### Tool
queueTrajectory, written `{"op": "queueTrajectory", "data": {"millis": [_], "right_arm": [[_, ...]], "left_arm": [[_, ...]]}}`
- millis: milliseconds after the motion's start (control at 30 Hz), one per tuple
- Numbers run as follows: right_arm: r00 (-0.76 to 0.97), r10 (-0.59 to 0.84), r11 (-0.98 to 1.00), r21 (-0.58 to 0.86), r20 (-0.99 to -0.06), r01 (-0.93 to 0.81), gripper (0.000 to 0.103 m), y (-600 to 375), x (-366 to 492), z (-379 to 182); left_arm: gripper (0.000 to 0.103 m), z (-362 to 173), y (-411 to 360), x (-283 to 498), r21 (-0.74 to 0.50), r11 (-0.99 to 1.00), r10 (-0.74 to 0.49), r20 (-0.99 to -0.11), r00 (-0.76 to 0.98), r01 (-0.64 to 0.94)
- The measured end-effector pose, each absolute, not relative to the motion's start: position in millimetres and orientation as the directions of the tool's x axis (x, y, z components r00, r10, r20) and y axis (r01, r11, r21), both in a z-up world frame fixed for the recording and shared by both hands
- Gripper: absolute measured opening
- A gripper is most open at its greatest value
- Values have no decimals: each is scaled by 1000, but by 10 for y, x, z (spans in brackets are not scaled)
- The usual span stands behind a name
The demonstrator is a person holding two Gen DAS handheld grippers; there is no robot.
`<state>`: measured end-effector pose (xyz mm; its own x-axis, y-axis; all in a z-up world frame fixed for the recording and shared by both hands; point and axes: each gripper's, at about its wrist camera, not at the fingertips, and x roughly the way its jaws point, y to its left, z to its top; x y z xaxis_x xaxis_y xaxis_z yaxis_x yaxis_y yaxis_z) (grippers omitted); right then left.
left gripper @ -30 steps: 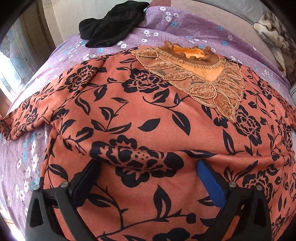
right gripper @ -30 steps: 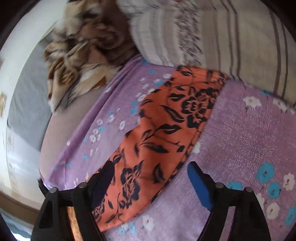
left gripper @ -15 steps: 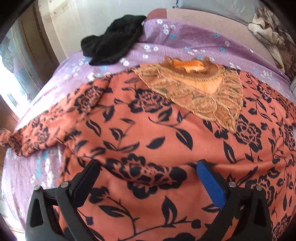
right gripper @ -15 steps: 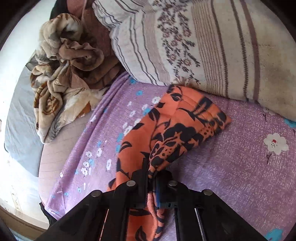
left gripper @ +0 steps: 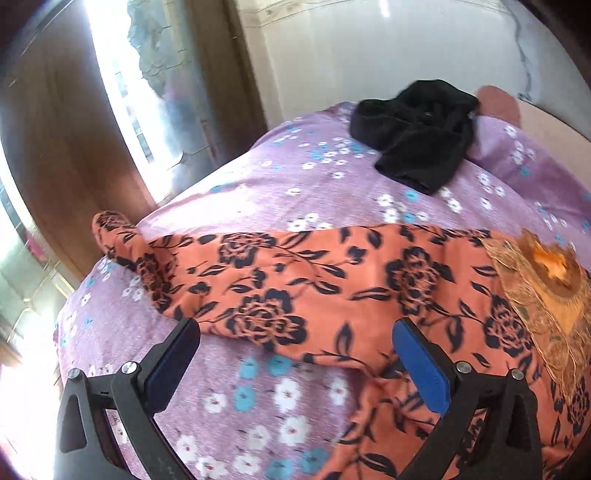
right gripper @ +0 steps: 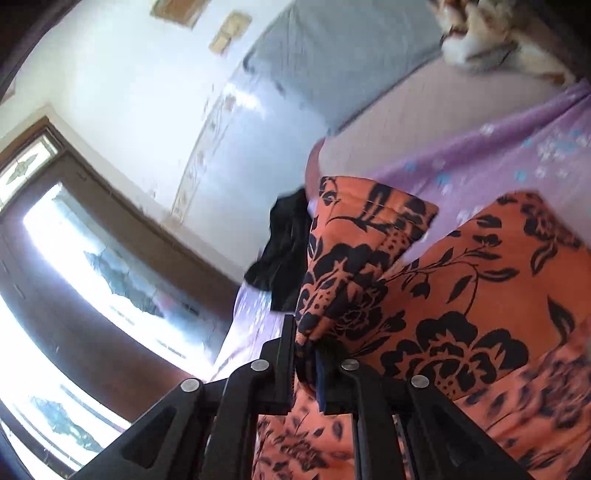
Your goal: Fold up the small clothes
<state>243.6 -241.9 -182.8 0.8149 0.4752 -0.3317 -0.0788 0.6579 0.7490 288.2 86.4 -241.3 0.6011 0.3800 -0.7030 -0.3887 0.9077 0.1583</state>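
An orange top with black flowers (left gripper: 369, 288) lies spread on the purple flowered bedsheet (left gripper: 280, 398). Its gold embroidered neckline (left gripper: 546, 280) is at the right, and its left sleeve (left gripper: 155, 258) stretches toward the bed's left edge. My left gripper (left gripper: 295, 354) is open, its fingers straddling the lower edge of that sleeve just above the sheet. My right gripper (right gripper: 304, 354) is shut on the top's other sleeve (right gripper: 354, 258), held lifted and turned over the garment's body (right gripper: 480, 314).
A black garment (left gripper: 417, 129) lies at the far end of the bed, also in the right wrist view (right gripper: 284, 251). A wooden door with bright glass (left gripper: 74, 147) stands left of the bed. A patterned blanket (right gripper: 480, 33) is at the upper right.
My right gripper has closed on the right sleeve, lifted it and swung it over the top. My left gripper has moved left from the body to the left sleeve.
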Motion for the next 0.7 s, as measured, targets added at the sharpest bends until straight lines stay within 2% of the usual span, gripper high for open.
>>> {"op": "queueTrajectory", "data": {"millis": [33, 67, 100, 200, 300, 467, 500, 533, 567, 600, 633, 700], "right_arm": [[776, 514, 653, 753, -365, -78, 47, -2175, 2543, -1982], [742, 536, 655, 753, -403, -64, 61, -1964, 2613, -2127], [716, 551, 652, 756, -429, -49, 71, -1800, 2637, -2249], [688, 560, 659, 752, -462, -31, 71, -1640, 2622, -2381], [705, 514, 712, 701, -488, -34, 71, -1759, 2417, -2247], [744, 332, 828, 557, -579, 63, 69, -2221, 1847, -2083], [749, 303, 839, 538, -589, 84, 68, -2317, 1747, -2072], [758, 266, 845, 523, -595, 114, 66, -2426, 1662, -2090], [769, 234, 843, 518, -595, 144, 64, -2549, 1607, -2122], [778, 217, 831, 530, -589, 170, 60, -2676, 1561, -2155], [787, 209, 808, 556, -580, 194, 57, -2809, 1545, -2199], [799, 190, 777, 585, -570, 233, 52, -3014, 1596, -2263]], "left_arm": [[103, -2400, 975, 2868, 147, 898, 389, -707, 591, -415], [103, -2394, 1060, 2863, 134, 892, 390, -711, 585, -431], [103, -2392, 1122, 2849, 121, 891, 383, -716, 583, -437], [103, -2380, 1142, 2868, 72, 914, 322, -729, 604, -400], [103, -2331, 963, 2867, 27, 947, 239, -723, 648, -319], [102, -2417, 490, 2966, -42, 992, 49, -734, 677, -118], [93, -2452, 412, 3001, -44, 995, 27, -740, 672, -89], [73, -2486, 350, 3025, -46, 997, 9, -748, 664, -66], [61, -2520, 308, 3053, -60, 997, -15, -761, 649, -48], [39, -2552, 278, 3077, -88, 996, -49, -774, 632, -30], [29, -2575, 254, 3098, -121, 993, -89, -778, 622, -9], [29, -2610, 204, 3132, -137, 990, -117, -774, 622, 15]]}}
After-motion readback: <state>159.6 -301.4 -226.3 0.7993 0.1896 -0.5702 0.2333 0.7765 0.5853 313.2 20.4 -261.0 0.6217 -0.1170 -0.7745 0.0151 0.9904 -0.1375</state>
